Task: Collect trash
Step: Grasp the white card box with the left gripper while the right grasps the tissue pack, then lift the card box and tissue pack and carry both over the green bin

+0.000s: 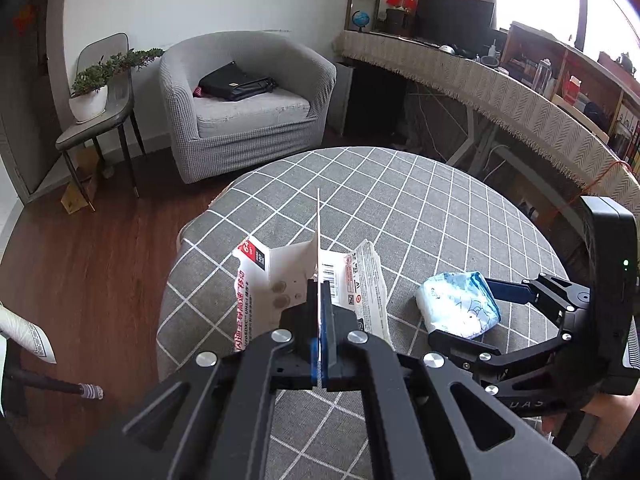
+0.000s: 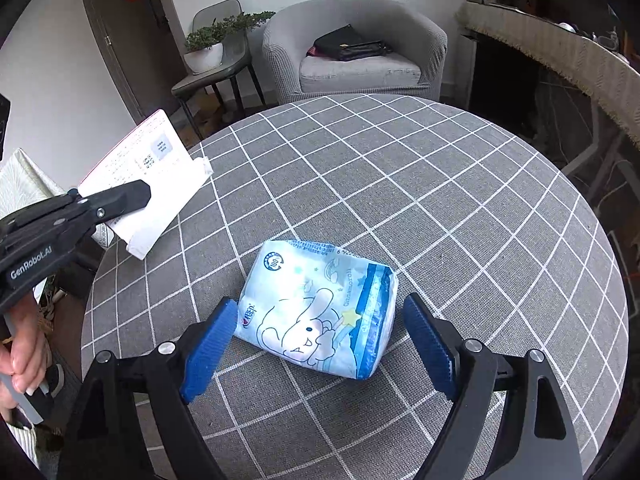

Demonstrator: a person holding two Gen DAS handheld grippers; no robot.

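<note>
Lying just ahead of the right gripper (image 2: 320, 344), the tissue pack (image 2: 320, 312) is framed between the two blue pads (image 2: 208, 344), which stand spread wide on either side of it without touching it. The pack rests on the checked tablecloth (image 2: 440, 200), near the table's near edge and slightly toward its left half in the right wrist view. Its long axis is seen to run slantwise across the gap between the pads, from the far left corner to the near right one, so a slight twist of the wrist may be needed for a square bite. The right gripper is judged far nearer to the pack than the left.

The left gripper (image 1: 320, 320) is clamped tight on a white flattened carton (image 1: 304, 276), whose thin edge is pinched between the pads while its printed flaps hang out to both sides. The carton is held up over the left edge of the table, well apart from the pack.

Two pieces of trash are counted: one carton, already gripped, and one tissue pack, not yet taken. Two grippers are in view, one per hand. No bin can be made out in either view, so where the trash is to go cannot be told.
</note>
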